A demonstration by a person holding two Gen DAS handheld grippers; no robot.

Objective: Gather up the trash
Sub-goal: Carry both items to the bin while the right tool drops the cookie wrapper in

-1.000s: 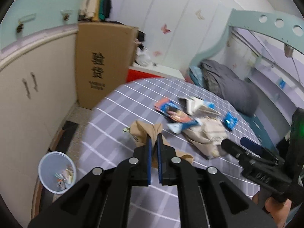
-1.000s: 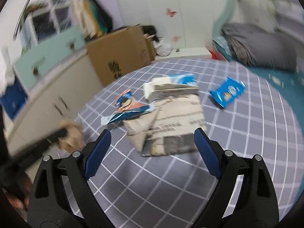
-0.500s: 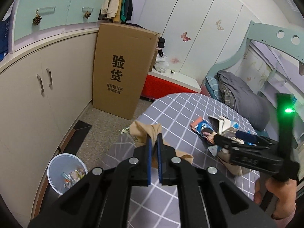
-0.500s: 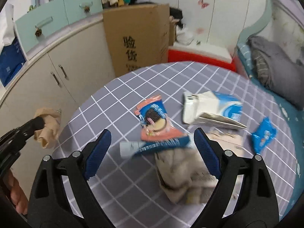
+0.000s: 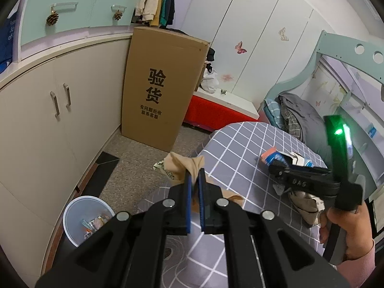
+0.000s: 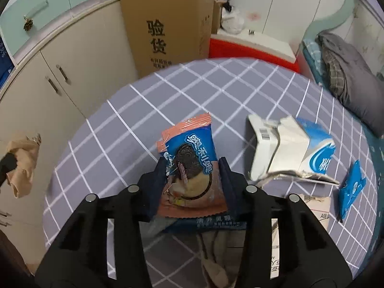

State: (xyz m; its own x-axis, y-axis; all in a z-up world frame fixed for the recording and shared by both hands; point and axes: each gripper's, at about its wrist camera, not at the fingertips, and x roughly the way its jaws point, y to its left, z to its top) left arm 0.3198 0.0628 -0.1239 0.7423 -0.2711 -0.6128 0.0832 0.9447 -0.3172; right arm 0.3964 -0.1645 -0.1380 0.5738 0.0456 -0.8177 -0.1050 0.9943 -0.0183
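Note:
My left gripper [image 5: 195, 175] is shut on a crumpled tan scrap [image 5: 182, 165], held out past the table's left edge above the floor. That scrap [image 6: 22, 160] also shows at the left of the right wrist view. A pale blue waste bin [image 5: 72, 230] with some litter in it stands on the floor, below and to the left. My right gripper [image 6: 193, 168] points down at an orange and blue cookie wrapper [image 6: 189, 139] on the grey checked table [image 6: 216, 84]. Its jaws are closing, and both pads touch the wrapper's sides.
A flattened white and blue carton [image 6: 288, 151], a small blue packet [image 6: 351, 187], a long blue wrapper [image 6: 211, 223] and crumpled paper [image 6: 216, 252] lie on the table. A tall cardboard box [image 5: 160, 91] and cream cabinets [image 5: 60, 120] stand left. A bed [image 5: 300, 115] is behind.
My left gripper has carried the tan scrap left, off the table and nearer the bin. My right gripper has moved over the cookie wrapper and narrowed its jaws around it.

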